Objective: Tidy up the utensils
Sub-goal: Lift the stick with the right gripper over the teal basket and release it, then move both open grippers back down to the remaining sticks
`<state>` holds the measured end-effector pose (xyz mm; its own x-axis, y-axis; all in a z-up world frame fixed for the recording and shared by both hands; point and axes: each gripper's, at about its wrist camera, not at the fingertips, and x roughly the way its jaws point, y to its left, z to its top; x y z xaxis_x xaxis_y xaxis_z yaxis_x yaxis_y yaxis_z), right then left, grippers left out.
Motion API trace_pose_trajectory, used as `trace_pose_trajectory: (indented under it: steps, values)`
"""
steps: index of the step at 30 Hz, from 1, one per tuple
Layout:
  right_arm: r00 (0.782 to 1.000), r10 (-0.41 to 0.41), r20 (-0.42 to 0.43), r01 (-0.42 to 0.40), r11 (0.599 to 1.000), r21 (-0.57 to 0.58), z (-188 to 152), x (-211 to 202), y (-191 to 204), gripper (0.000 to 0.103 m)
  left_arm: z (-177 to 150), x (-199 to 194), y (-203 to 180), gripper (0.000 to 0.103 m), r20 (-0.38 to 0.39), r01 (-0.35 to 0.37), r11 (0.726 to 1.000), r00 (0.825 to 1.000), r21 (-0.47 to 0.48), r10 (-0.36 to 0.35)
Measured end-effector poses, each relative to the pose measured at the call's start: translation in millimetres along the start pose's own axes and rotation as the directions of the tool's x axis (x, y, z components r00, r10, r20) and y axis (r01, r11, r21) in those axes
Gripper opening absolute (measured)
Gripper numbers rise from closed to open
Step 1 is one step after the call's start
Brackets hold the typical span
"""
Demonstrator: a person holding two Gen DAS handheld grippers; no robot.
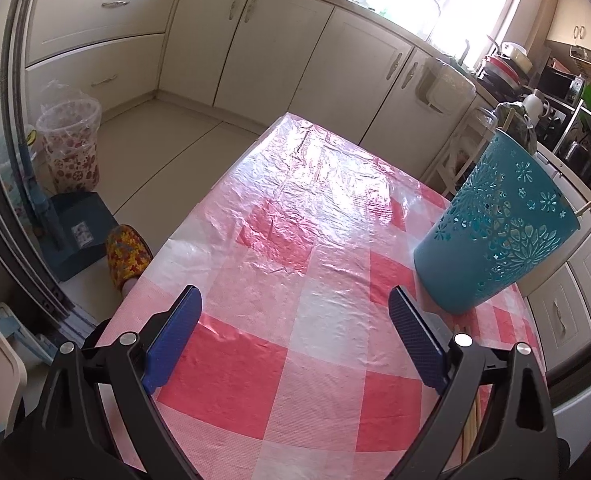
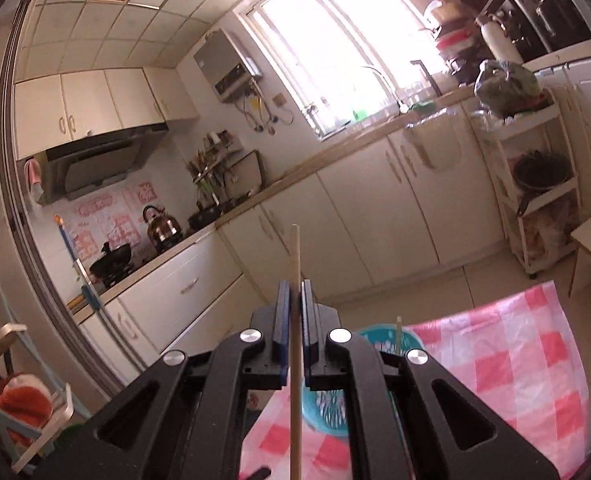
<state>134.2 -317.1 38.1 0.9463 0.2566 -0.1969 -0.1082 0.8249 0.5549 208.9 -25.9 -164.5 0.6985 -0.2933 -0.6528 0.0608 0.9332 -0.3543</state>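
Since the right gripper [image 2: 295,292] sat smack in the middle of its own view, most of the teal holder [image 2: 322,408] was buried behind the black linkage, so only a slice of rim and some of the perforated inside peeked out at lower centre. That gripper was clamped tight on a wooden chopstick [image 2: 295,344], pads squeezed onto it with barely a sliver of gap. The stick ran pretty much straight up the frame, top end poking above the fingertips toward the cabinets [image 2: 359,216], bottom end cut off at the lower edge, so no idea how long it really was. A second chopstick [image 2: 398,334] stood up from the holder, just right of the pads, lower part hidden. The left wrist view was way kinder: the holder [image 1: 495,224] showed nearly whole at the right of the frame, standing on the pink checked tablecloth [image 1: 295,288], flower cutouts clear, mouth leaning toward the upper right thanks to the fisheye. You couldn't see inside it from there, though a thin pale tip stuck out past its rim. The left gripper [image 1: 295,322] was spread wide with nothing between its blue pads [image 1: 175,336], hovering low in the frame over the cloth. A slipper [image 1: 127,254] showed at the left table edge.
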Motion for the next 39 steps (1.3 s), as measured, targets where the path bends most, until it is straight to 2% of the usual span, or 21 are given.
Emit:
trace_pose_trajectory:
  steps: [4, 6, 10, 14, 15, 16, 22, 25, 28, 32, 35, 39]
  values:
    - [0.991, -0.104, 0.083, 0.108, 0.993, -0.053, 9, 38, 2, 0.006, 0, 0, 2, 0.091, 0.002, 0.01, 1.0, 1.0, -0.005, -0.01]
    - [0.984, -0.15, 0.098, 0.157, 0.985, -0.065, 7, 52, -1, 0.006, 0, -1, 2, 0.091, 0.003, 0.014, 1.0, 1.0, -0.005, -0.014]
    - [0.974, -0.215, 0.069, 0.222, 0.968, -0.118, -6, 67, -4, 0.006, 0, -1, 1, 0.091, 0.002, 0.019, 1.0, 1.0, -0.002, -0.019]
    - [0.972, -0.234, 0.022, 0.233, 0.95, -0.206, -24, 71, -5, 0.007, 0, 0, 0, 0.091, 0.002, 0.02, 1.0, 1.0, -0.001, -0.02]
    - [0.972, -0.234, 0.007, 0.23, 0.95, -0.211, -27, 71, -6, 0.012, 0, -1, 1, 0.091, 0.002, 0.019, 1.0, 1.0, -0.002, -0.019]
    - [0.972, -0.234, -0.002, 0.228, 0.949, -0.218, -30, 67, -6, 0.018, 0, -1, 1, 0.091, 0.003, 0.018, 1.0, 1.0, -0.004, -0.018]
    - [0.98, -0.197, 0.01, 0.191, 0.935, -0.3, -55, 7, 11, 0.027, 0, 0, 1, 0.09, 0.005, 0.013, 1.0, 1.0, -0.007, -0.012]
    - [0.979, -0.201, -0.016, 0.185, 0.925, -0.331, -84, -31, 16, 0.035, -1, -2, 1, 0.09, 0.012, 0.012, 1.0, 1.0, -0.008, -0.011]
    - [0.962, -0.254, -0.095, 0.208, 0.917, -0.341, -125, -61, 6, 0.036, -1, -6, 1, 0.09, 0.036, 0.009, 1.0, 0.999, -0.006, -0.009]
    - [0.917, -0.319, -0.241, 0.253, 0.929, -0.269, -174, -84, -22, 0.038, -1, -14, -2, 0.091, 0.054, -0.018, 1.0, 0.998, 0.012, 0.017]
    - [0.882, -0.352, -0.315, 0.279, 0.926, -0.254, -185, -77, -36, 0.038, -7, -25, -8, 0.092, 0.054, -0.046, 0.999, 0.998, 0.025, 0.045]
    - [0.87, -0.365, -0.332, 0.292, 0.923, -0.25, -190, -68, -42, 0.041, -17, -42, -28, 0.094, 0.064, -0.082, 0.99, 0.995, 0.117, 0.074]
